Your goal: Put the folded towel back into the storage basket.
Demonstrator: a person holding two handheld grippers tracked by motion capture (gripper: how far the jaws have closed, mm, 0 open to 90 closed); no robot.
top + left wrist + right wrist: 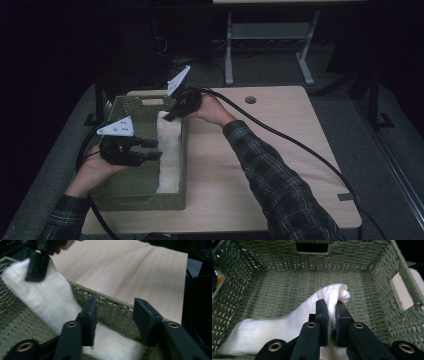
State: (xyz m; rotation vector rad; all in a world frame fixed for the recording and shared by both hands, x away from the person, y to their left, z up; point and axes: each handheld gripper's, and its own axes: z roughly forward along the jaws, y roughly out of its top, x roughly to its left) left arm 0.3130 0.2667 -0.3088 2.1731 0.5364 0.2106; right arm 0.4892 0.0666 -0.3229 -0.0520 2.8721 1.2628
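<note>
My left gripper [113, 322] stands spread, the white cloth [50, 302] lying beside its jaw inside the green basket [135, 187]. Farther off, my right gripper [331, 322] pinches the cloth's far end (lower it slowly, I'd say, keeping the folds flat).

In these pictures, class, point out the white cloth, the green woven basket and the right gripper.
white cloth [170, 150], high view, its flat middle.
green woven basket [274, 282], right gripper view, its far inner wall.
right gripper [331, 315], right gripper view, midway between its fingertips.
</note>
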